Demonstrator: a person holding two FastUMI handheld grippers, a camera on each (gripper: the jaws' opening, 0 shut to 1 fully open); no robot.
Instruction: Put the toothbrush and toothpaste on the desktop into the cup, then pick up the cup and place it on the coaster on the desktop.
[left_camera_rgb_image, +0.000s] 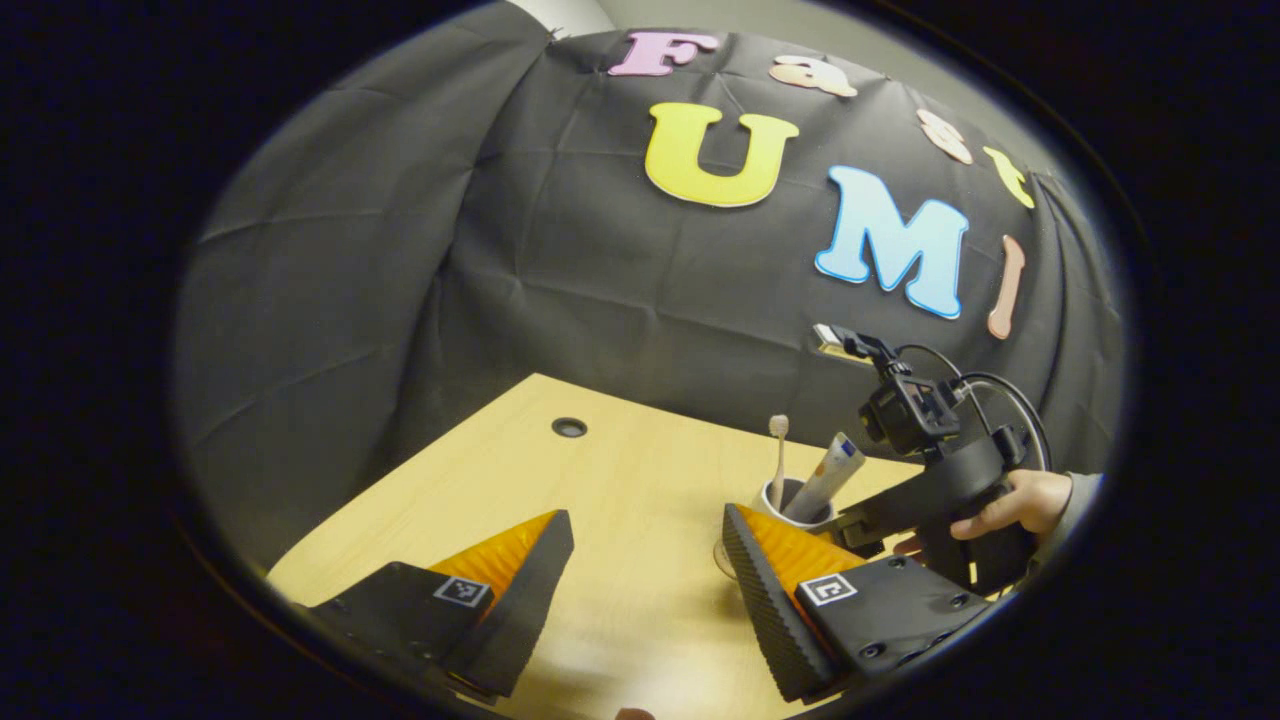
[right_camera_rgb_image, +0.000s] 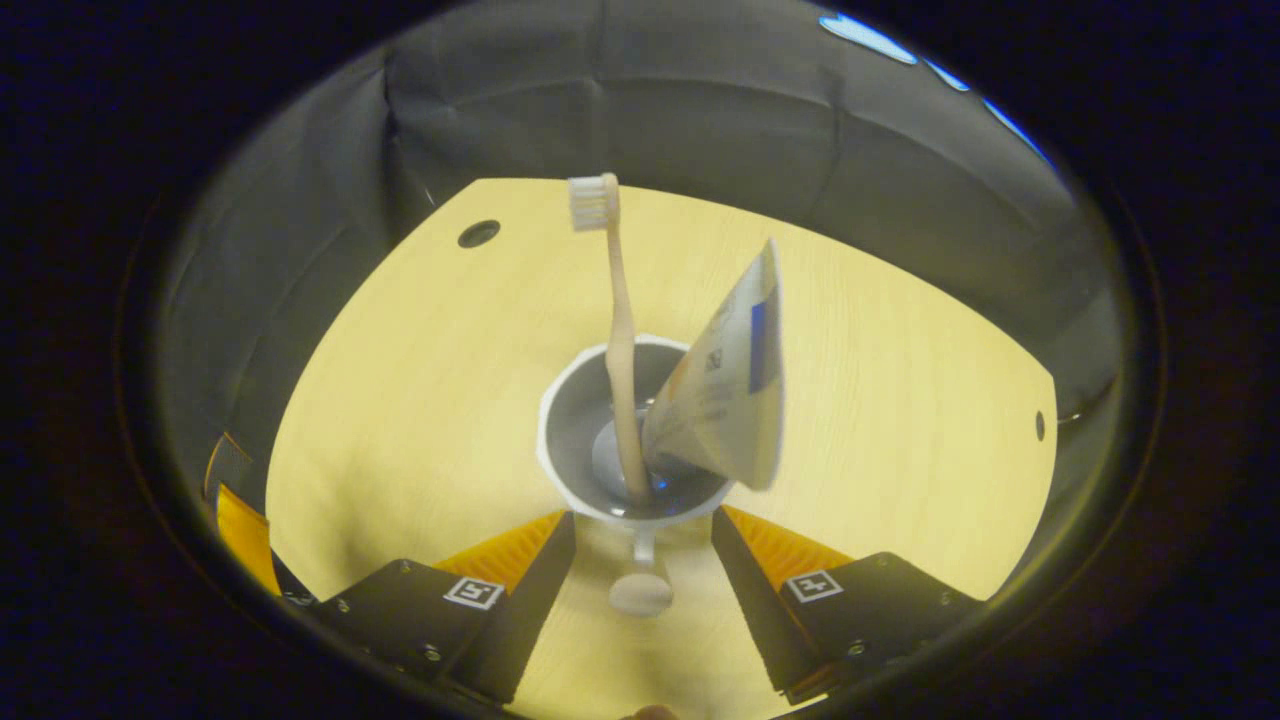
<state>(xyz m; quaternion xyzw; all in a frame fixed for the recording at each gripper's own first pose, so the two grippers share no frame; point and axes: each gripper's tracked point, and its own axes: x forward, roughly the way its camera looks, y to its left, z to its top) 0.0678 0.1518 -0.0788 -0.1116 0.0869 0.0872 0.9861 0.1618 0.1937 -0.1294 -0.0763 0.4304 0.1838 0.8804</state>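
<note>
— What do we count here?

— One cup (right_camera_rgb_image: 600, 440), one toothbrush (right_camera_rgb_image: 620, 340) and one toothpaste tube (right_camera_rgb_image: 725, 380), both standing in the cup at the centre of the right gripper view. In the left gripper view we see the same cup (left_camera_rgb_image: 795, 500) at lower right.

— How do they look?

— The cup is white outside and grey inside, with a handle toward the bottom of the frame. The brush is pale, bristles up; the tube leans right.

— And our tools?

— The right gripper (right_camera_rgb_image: 640, 550) stands wide, its fingers either side of the handle, touching nothing. The left gripper (left_camera_rgb_image: 650, 570) is wide too, holding nothing.

— The surroundings?

— A light wooden desktop (right_camera_rgb_image: 420, 400) with a cable hole (right_camera_rgb_image: 478, 233) at upper left, black cloth (left_camera_rgb_image: 400, 250) behind.
</note>
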